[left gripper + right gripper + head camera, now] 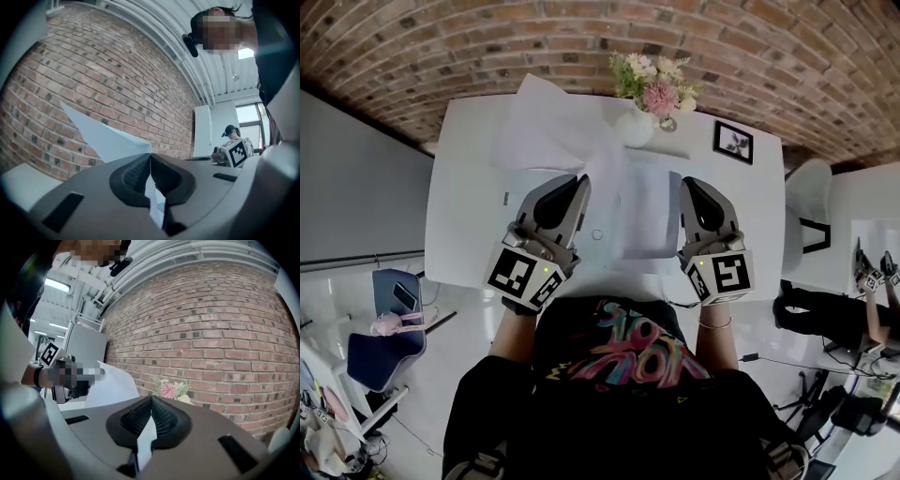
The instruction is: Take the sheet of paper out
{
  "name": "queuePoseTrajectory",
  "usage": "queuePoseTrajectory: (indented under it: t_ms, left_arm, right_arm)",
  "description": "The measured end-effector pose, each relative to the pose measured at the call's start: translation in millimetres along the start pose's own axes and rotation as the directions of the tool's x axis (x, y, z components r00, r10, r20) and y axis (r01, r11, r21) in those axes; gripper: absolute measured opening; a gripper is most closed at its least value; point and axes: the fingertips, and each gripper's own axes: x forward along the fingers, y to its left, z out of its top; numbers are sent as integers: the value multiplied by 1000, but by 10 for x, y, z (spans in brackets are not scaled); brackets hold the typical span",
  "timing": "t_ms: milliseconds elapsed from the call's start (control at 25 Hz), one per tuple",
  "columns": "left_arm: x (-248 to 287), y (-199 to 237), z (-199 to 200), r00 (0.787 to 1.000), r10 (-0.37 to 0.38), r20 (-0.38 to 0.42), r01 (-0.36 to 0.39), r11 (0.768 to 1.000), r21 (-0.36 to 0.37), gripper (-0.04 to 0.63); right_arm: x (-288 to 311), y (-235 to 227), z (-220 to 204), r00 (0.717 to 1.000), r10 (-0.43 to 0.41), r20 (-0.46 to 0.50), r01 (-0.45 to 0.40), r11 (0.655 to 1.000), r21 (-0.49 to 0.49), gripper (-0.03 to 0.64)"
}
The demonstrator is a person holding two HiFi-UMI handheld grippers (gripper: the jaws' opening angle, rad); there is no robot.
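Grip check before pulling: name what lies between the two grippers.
Head view: a flat white sheet, pinched by the right gripper, spans most of the gap toward the left gripper, on the table.

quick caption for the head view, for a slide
Left gripper and right gripper each clamp white paper above a white table, flower vase at its far edge.

We hold our left gripper (pixel 581 180) and right gripper (pixel 686 182) side by side in front of our chest. Both point away from us, roughly level, with the marker cubes toward our body. The left one sits somewhat tilted. Our bare left forearm (pixel 508 339) and right forearm (pixel 715 345) reach forward behind them. The left fingers are pressed together on the sheet of paper (pixel 546 127), and the right fingers are pressed together on a white flat piece (pixel 649 211).
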Motion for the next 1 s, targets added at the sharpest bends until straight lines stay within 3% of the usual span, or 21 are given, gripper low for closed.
queuePoseTrajectory:
  t_ms: [160,360,1000]
  left_arm:
    - [-21,-15,79,999,36,9,-37,995,91,23]
    - [-31,-8,147,997,65,41,-69,989,129,23]
    - [-32,51,110,995,98,37,-102,986,130,23]
  right_arm:
    - [-44,-63,39,1000,-16,-1,16,1000,1,20]
    - [-102,-189,47,999,-40,9,40,999,18,20]
    - [-166,-244,18,999,-36,16,35,998,45,18]
